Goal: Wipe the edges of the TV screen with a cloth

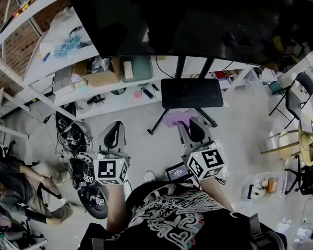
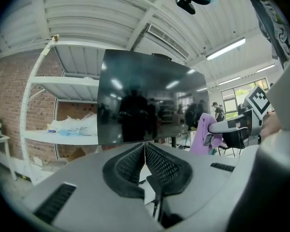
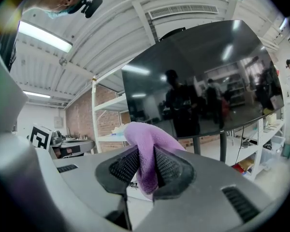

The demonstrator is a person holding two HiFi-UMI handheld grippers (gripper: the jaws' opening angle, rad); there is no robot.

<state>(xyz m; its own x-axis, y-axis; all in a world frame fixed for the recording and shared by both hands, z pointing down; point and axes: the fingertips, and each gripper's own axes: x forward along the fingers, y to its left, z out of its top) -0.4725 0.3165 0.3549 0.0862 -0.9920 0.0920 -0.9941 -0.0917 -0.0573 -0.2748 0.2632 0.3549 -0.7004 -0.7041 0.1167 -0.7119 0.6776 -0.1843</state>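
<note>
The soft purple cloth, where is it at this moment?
The right gripper view shows the soft purple cloth pinched by the right gripper, below the large dark TV screen and not touching it.

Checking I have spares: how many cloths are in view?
1: a purple cloth clamped in the right tongs. The left tongs are shut, empty. More may be hidden.

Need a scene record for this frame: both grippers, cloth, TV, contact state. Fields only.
left gripper: fingers together, nothing between them
right gripper: fingers closed on the cloth
cloth: purple, bunched, poking out past the fingers
TV screen: dark, reflective, ahead of both grippers
contact: in the head view the cloth looks short of the screen, not touching
wiping: apparently not yet begun
</note>
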